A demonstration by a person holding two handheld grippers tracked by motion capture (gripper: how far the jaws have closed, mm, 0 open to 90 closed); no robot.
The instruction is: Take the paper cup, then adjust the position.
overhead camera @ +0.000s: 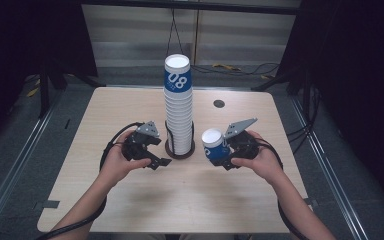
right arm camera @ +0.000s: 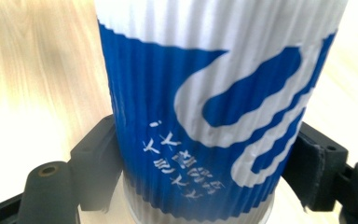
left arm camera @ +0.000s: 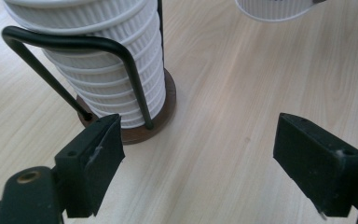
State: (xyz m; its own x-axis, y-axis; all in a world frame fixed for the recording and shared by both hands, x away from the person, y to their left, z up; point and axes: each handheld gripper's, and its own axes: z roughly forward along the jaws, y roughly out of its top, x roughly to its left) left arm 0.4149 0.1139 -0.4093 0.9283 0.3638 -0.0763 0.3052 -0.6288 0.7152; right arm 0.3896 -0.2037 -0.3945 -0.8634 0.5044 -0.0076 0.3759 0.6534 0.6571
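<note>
A tall stack of ribbed white paper cups [overhead camera: 178,107], the top one printed blue, stands in a black wire holder with a round brown base [overhead camera: 180,151] at the table's middle. In the left gripper view, the stack [left arm camera: 107,70] and the wire [left arm camera: 74,44] are just ahead to the left. My left gripper [overhead camera: 158,150] [left arm camera: 198,140] sits left of the base, open, with nothing between its jaws. A single blue and white cup [overhead camera: 214,145] [right arm camera: 205,93] is held right of the stack, slightly tilted. My right gripper [overhead camera: 223,152] [right arm camera: 205,163] is shut on its sides. That cup's edge [left arm camera: 275,9] shows in the left gripper view.
The pale wood table [overhead camera: 180,200] has a small black round insert [overhead camera: 219,103] at the back right. Dark frames and cables lie on the floor around the table. Bare tabletop lies in front of both hands.
</note>
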